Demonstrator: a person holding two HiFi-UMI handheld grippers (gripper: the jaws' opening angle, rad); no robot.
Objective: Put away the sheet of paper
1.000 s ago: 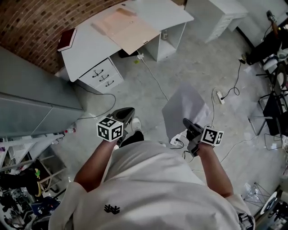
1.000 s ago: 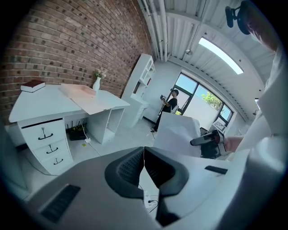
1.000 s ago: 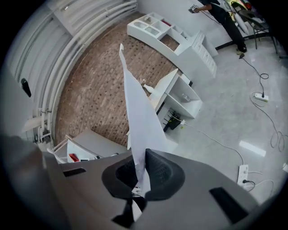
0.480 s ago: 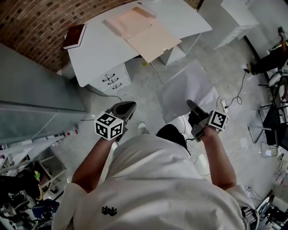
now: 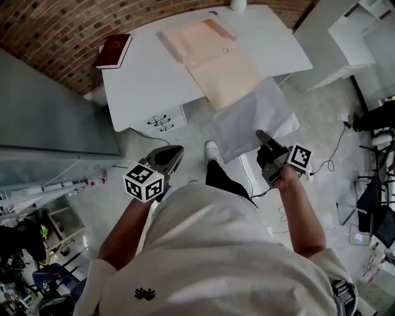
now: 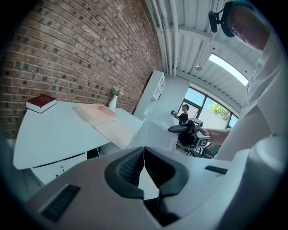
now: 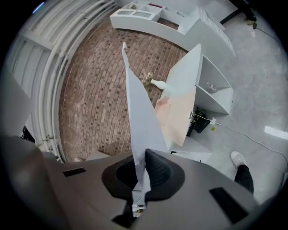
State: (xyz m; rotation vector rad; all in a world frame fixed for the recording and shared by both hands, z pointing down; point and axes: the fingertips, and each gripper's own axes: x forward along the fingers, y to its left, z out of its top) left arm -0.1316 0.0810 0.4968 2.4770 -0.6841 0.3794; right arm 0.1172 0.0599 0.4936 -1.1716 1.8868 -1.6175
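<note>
The white sheet of paper [image 5: 253, 117] hangs in the air, its far corner reaching the front edge of the white desk [image 5: 148, 80]. My right gripper [image 5: 261, 139] is shut on the sheet's near edge; in the right gripper view the paper [image 7: 137, 108] rises edge-on from between the pads of that gripper [image 7: 143, 155]. An open pinkish folder [image 5: 213, 55] lies on the desk just beyond the sheet. My left gripper [image 5: 173, 155] is shut and holds nothing, low at the left, short of the desk. Its tips [image 6: 144, 152] meet in the left gripper view.
A red book [image 5: 115, 50] lies at the desk's left corner and a white vase [image 5: 238, 5] stands at its back edge. A drawer unit [image 5: 164, 120] sits under the desk. A grey partition [image 5: 49, 123] stands at the left. Cables [image 5: 336, 154] and clutter lie at the right.
The person has walked toward the desk, which now lies much nearer. The right gripper has carried the sheet up to the desk's front edge. The left gripper stayed shut and low.
</note>
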